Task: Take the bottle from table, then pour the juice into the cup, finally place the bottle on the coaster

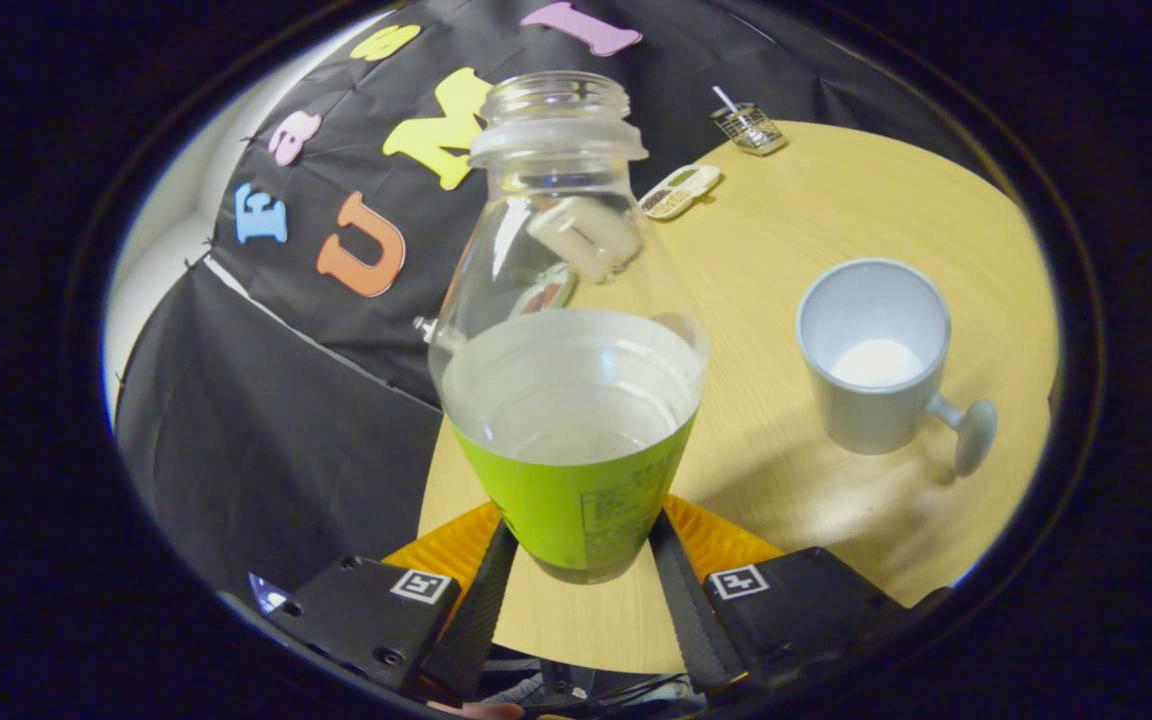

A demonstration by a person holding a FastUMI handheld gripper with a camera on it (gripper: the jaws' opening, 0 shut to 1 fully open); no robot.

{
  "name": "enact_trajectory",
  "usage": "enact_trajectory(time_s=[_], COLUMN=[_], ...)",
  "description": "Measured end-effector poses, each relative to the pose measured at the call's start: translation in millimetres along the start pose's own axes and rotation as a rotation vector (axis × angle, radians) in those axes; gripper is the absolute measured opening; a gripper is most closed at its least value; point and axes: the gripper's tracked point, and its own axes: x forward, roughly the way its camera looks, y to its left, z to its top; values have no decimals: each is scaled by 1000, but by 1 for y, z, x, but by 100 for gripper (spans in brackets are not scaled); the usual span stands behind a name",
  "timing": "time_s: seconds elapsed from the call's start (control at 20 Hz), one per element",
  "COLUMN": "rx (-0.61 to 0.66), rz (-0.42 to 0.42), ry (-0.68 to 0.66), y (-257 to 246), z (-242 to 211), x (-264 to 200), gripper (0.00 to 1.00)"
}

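Note:
A clear, uncapped bottle with a green label around its lower part stands upright between my fingers. My gripper is shut on the bottle at the label, one finger on each side. An orange ribbed coaster lies on the table right under the bottle's base and shows on both sides of it. I cannot tell whether the base touches it. A pale grey cup with a knobbed handle stands on the table beyond my fingers to the right, its mouth open, something whitish at its bottom.
The round wooden table ends close to the left of the bottle, against the black cloth wall. At the table's far side lie a small compartment box and a wire basket with a stick in it.

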Motion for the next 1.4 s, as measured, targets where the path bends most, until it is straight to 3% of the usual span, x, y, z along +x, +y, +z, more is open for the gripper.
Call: enact_trajectory(time_s=[0.45, 1.4], rx=[251, 456], rz=[186, 415], ry=[45, 97], y=[16, 51], z=[-2, 17], x=[-1, -18], gripper=[79, 78])
